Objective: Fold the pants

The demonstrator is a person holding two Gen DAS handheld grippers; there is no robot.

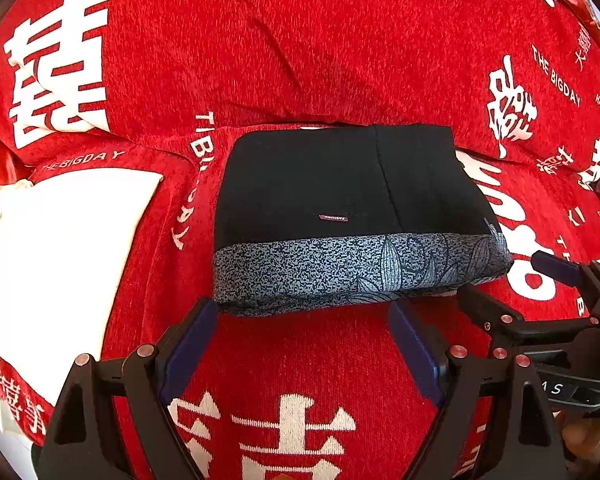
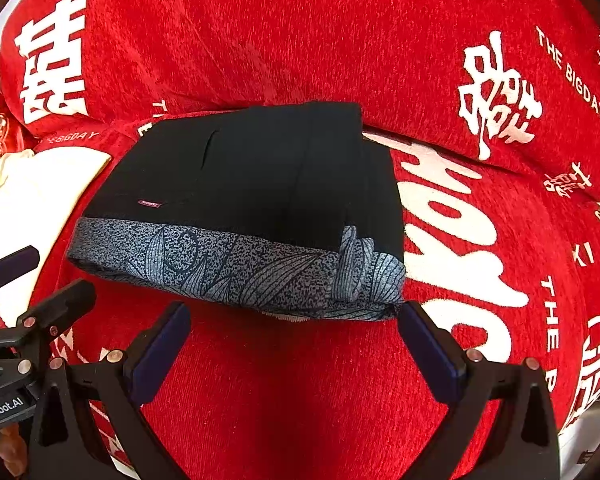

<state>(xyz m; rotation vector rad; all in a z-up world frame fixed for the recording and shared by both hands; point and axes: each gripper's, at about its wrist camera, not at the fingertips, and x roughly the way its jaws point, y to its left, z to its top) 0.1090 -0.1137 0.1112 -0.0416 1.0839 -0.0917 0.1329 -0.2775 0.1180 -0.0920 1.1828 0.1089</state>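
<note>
The pants lie folded into a compact black rectangle on the red cover printed with white characters, with a grey leaf-patterned band along the near edge. That band faces both grippers, and the bundle's long axis runs left to right across both views. Its far edge sits at the crease where the flat part of the cover meets the raised red part behind it. A small label is stitched just above the band. The left gripper hovers just short of the near edge with its blue-padded fingers spread wide and nothing between them. The right gripper does the same, spread wide and empty, its right finger close beside the bundle's near right corner. In each wrist view the other gripper shows at the side, beside the bundle. Bare red cover stretches in front of the bundle and to its right. A white cloth lies to the left, apart from the pants.
</note>
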